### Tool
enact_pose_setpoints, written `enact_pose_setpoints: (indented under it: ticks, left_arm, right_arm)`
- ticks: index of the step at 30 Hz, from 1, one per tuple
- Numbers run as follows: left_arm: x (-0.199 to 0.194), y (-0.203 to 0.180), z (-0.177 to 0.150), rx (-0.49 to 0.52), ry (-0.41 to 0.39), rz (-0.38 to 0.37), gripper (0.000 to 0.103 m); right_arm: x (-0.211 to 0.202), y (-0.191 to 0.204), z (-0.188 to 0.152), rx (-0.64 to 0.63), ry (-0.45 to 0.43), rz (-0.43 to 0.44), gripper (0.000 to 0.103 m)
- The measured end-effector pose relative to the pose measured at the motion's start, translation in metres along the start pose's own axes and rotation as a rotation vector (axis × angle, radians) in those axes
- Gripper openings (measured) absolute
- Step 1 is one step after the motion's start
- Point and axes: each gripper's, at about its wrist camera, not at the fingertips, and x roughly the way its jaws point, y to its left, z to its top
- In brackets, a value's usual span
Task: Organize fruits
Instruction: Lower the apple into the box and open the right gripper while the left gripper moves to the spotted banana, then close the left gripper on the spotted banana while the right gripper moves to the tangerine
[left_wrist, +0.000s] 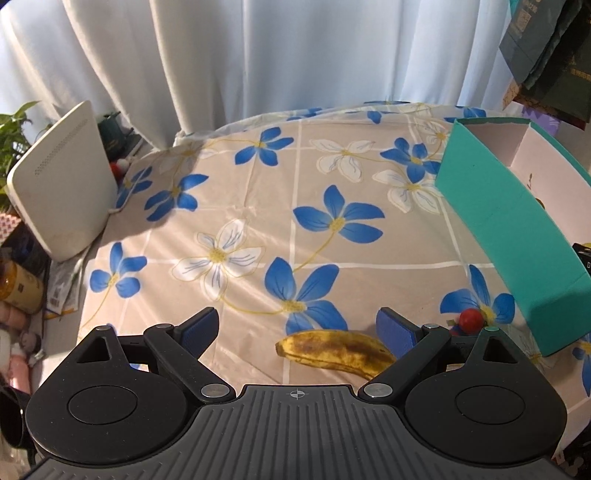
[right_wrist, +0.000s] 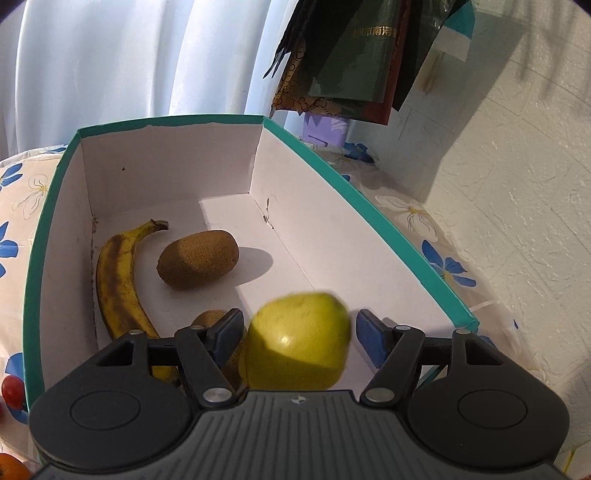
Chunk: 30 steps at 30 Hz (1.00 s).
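Loose banana lies crosswise just ahead of the left gripper, toward its right finger.

The left gripper has its fingers spread wide and empty above the tabletop; the spotted banana lies with its long axis across the gap, one end hidden behind the right finger, so a shift right looks needed. The right gripper, fingers also spread, is over the teal box, the green apple between them without visible contact.
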Motion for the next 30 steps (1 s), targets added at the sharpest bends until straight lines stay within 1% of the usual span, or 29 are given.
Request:
enact_pose_setpoints:
  ticks: [3,6,8,11,12,13,14,15,17,19,20,23,24,26,28,30]
  left_arm:
    - [0.002,0.007,-0.003,-0.016,0.014,0.009,0.096]
    - [0.003,0.015,-0.009,-0.029,0.020,0.007,0.096]
    - [0.005,0.021,-0.014,-0.039,0.025,-0.005,0.096]
    - [0.008,0.028,-0.022,-0.048,0.041,-0.021,0.096]
    - [0.009,0.029,-0.025,-0.046,0.047,-0.025,0.096]
    - [0.011,0.029,-0.029,-0.044,0.056,-0.031,0.096]
    - [0.013,0.029,-0.031,-0.046,0.066,-0.036,0.096]
    - [0.016,0.029,-0.033,-0.052,0.079,-0.042,0.096]
    - [0.021,0.029,-0.036,-0.060,0.105,-0.056,0.096]
    - [0.024,0.027,-0.037,-0.070,0.119,-0.071,0.096]
    - [0.023,0.024,-0.036,-0.072,0.118,-0.087,0.096]
    - [0.024,0.015,-0.025,-0.093,0.118,-0.140,0.096]
    - [0.026,0.010,-0.021,-0.095,0.120,-0.143,0.095]
    - [0.029,-0.001,-0.016,-0.078,0.123,-0.130,0.092]
    - [0.033,-0.012,-0.013,-0.049,0.115,-0.103,0.092]
    - [0.039,-0.019,-0.011,-0.042,0.132,-0.091,0.092]
  right_arm:
    - [-0.003,-0.001,0.001,0.010,0.002,0.004,0.068]
    - [-0.018,-0.006,0.002,0.065,-0.031,0.023,0.070]
    - [-0.038,-0.007,0.001,0.093,-0.088,0.029,0.078]
    - [-0.083,-0.005,-0.003,0.103,-0.217,0.068,0.086]
    - [-0.100,-0.003,-0.005,0.100,-0.269,0.093,0.087]
    - [-0.115,0.000,-0.008,0.097,-0.315,0.124,0.091]
    - [-0.127,0.003,-0.011,0.092,-0.350,0.156,0.097]
    - [-0.140,0.008,-0.015,0.080,-0.380,0.200,0.099]
    - [-0.157,0.019,-0.022,0.052,-0.412,0.267,0.099]
    - [-0.169,0.031,-0.030,0.014,-0.429,0.326,0.099]
    - [-0.172,0.036,-0.033,0.002,-0.433,0.340,0.099]
    - [-0.176,0.047,-0.040,-0.018,-0.405,0.359,0.099]
    - [-0.176,0.049,-0.041,-0.015,-0.392,0.363,0.099]
    - [-0.176,0.049,-0.046,0.002,-0.362,0.374,0.099]
    - [-0.178,0.048,-0.052,0.024,-0.345,0.386,0.099]
    - [-0.180,0.047,-0.057,0.030,-0.333,0.397,0.099]
